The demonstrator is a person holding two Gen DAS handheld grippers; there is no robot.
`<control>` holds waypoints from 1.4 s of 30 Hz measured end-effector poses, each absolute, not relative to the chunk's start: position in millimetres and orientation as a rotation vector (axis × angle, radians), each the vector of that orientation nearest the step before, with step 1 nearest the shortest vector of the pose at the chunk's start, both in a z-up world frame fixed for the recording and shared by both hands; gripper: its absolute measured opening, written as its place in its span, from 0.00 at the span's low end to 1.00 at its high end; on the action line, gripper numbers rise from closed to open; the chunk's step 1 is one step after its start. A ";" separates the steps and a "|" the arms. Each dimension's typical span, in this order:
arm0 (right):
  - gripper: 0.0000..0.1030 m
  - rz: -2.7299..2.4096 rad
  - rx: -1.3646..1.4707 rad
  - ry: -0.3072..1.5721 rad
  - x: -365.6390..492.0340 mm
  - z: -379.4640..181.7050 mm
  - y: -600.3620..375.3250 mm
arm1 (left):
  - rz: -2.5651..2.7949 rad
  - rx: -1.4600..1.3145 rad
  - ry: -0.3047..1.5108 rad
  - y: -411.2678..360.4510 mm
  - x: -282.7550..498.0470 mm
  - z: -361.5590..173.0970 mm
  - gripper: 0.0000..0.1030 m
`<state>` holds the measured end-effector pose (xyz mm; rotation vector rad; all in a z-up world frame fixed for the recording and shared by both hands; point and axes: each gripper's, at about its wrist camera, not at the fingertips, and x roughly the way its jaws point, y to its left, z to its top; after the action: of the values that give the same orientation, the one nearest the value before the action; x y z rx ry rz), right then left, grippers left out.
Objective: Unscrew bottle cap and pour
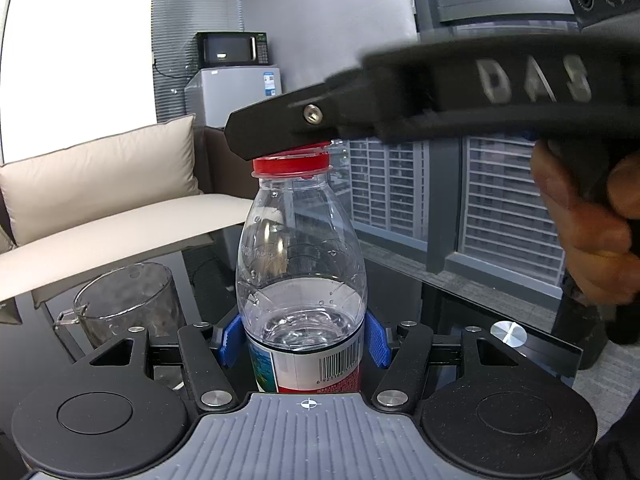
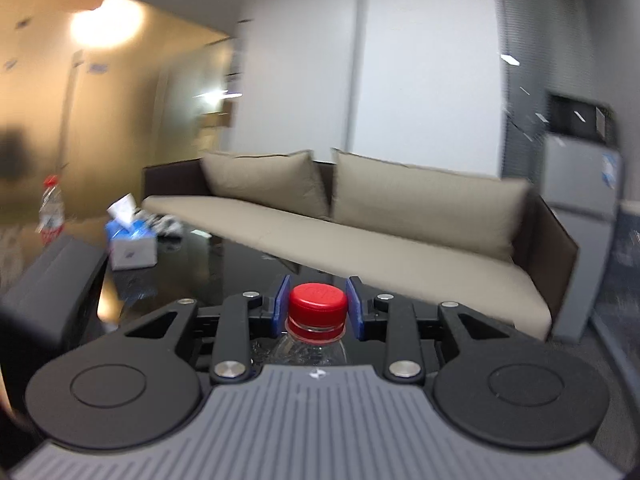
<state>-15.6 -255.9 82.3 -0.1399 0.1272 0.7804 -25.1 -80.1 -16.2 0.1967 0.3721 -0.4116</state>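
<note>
A clear plastic water bottle (image 1: 300,248), partly filled, stands upright on the black glass table (image 1: 460,304). My left gripper (image 1: 303,342) is shut on the bottle's labelled body, its blue pads on both sides. The red cap (image 1: 291,164) sits on the neck. My right gripper (image 1: 276,136) reaches in from the right over the cap. In the right wrist view the right gripper (image 2: 319,309) is shut on the red cap (image 2: 318,304), blue pads on each side, with the bottle neck (image 2: 316,330) below. A clear empty cup (image 1: 128,300) stands on the table to the left.
A beige sofa (image 2: 360,232) lies beyond the table. A tissue box (image 2: 132,240) and a second red-capped bottle (image 2: 51,208) stand at the table's far left. A small fridge with a microwave (image 1: 232,50) stands in the corner. Windows are on the right.
</note>
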 end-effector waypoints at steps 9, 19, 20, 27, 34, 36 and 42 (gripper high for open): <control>0.45 0.704 -0.094 0.117 -22.0 76.1 -265.1 | -0.412 0.202 0.368 -78.0 -24.0 -17.4 0.55; 0.45 0.584 -0.074 0.149 -27.7 82.8 -246.2 | -0.406 0.201 0.369 -78.7 -22.1 -19.1 0.55; 0.45 0.562 -0.088 0.149 -29.8 83.8 -241.5 | -0.407 0.201 0.369 -78.9 -21.2 -19.3 0.55; 0.38 0.560 -0.064 0.191 -29.8 87.8 -236.4 | -0.410 0.194 0.374 -75.6 -12.7 -21.7 0.55; 0.38 0.579 -0.060 0.194 -31.0 86.3 -242.5 | -0.414 0.203 0.370 -75.4 -18.5 -21.4 0.55; 0.38 0.583 -0.061 0.195 -31.3 86.2 -243.3 | -0.415 0.203 0.369 -75.2 -18.3 -21.3 0.55; 0.39 0.598 -0.039 0.197 -33.1 86.4 -251.6 | -0.416 0.205 0.368 -74.5 -17.9 -20.4 0.55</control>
<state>-33.1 -251.6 86.4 -0.0391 0.1975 0.5976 -17.9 -74.5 -20.4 0.2048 0.3676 -0.4163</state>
